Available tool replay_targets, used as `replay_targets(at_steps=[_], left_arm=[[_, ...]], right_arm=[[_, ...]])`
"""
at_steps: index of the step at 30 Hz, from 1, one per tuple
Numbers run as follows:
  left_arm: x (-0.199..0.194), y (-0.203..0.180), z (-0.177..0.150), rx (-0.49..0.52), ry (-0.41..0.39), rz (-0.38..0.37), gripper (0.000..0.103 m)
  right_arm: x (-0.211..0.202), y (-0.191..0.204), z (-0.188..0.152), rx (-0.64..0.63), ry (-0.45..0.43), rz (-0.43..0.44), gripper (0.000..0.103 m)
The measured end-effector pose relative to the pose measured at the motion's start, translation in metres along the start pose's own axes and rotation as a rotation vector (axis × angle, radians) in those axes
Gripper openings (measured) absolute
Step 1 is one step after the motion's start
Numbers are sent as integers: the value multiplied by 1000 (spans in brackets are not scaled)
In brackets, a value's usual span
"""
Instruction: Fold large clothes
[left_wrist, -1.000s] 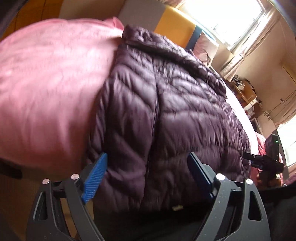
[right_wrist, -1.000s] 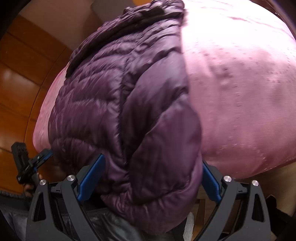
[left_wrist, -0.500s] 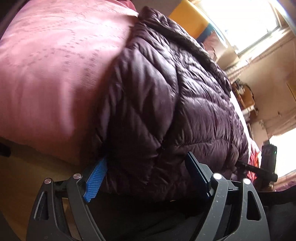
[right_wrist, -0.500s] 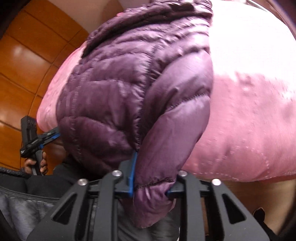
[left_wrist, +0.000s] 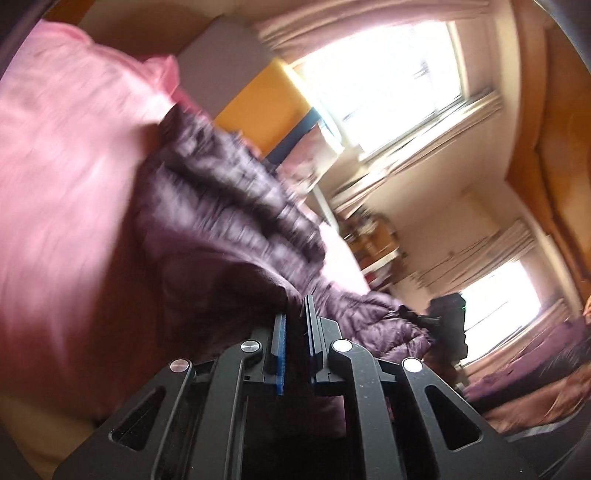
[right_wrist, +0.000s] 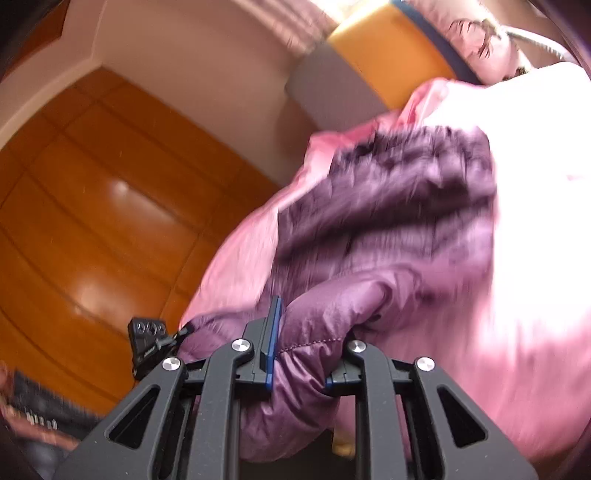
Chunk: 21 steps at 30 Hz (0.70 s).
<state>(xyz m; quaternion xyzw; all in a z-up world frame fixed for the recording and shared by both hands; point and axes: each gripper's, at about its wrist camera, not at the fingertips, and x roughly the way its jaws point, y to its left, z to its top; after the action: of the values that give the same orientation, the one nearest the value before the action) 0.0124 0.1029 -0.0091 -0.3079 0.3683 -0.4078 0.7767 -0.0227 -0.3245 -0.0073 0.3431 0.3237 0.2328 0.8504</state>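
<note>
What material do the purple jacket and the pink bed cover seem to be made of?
Jacket: likely thin nylon or polyester shell with padded filling; it has stitched puffy rows and a slight sheen. Bed cover: smooth, satin-like fabric, glossy in the light; blur hides the weave.

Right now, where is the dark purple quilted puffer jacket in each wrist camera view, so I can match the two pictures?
Left wrist view: the dark purple quilted puffer jacket runs from centre down to the left claw, shut on its hem.
Right wrist view: the jacket sits centre-right, its edge pinched in the right claw.
Shared landmark: the pink satin bedspread under the jacket.
</note>
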Motion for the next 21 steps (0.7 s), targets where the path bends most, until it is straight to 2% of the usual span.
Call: replay_targets(at_steps=[3,6,7,8,9,10,11,12,13,14,16,18,19,21], left_arm=[[21,-1,40,22,-23,-32,8],[46,4,81,12,-42,-8,8],[56,9,96,-16,-52,15,8],[63,14,108,-33,-63,46,8],[71,17,118,-45,-69,75,11],[77,22,130,-69,-76,115,20],[82,25,139,-86,-84,135,31],[85,27,149,-100,-107,155,41],[85,28,154,-107,-131,172,69],[83,30,159,-113,-163,181,85],[77,35,167,-107,-200,188,86],[72,40,167,-85,-205,243,86],[68,44,162,-65,-201,274,86],[64,55,151,-68,-174,282,86]], right_arm=[[15,-15,37,61,-56,-13,17],[31,-38,65,137,-82,-42,20],[35,-44,72,158,-90,-55,28],[41,-52,79,189,-102,-61,45],[44,-58,86,214,-110,-54,54],[45,-64,91,238,-124,-44,72],[43,-70,97,258,-137,-30,86],[45,-75,102,280,-149,-6,90],[45,-79,107,300,-159,9,93],[45,-82,110,315,-171,16,95],[39,-84,112,298,-198,6,100],[32,-86,104,257,-197,-43,100],[27,-86,97,247,-190,-62,100],[19,-91,78,214,-167,-144,100]])
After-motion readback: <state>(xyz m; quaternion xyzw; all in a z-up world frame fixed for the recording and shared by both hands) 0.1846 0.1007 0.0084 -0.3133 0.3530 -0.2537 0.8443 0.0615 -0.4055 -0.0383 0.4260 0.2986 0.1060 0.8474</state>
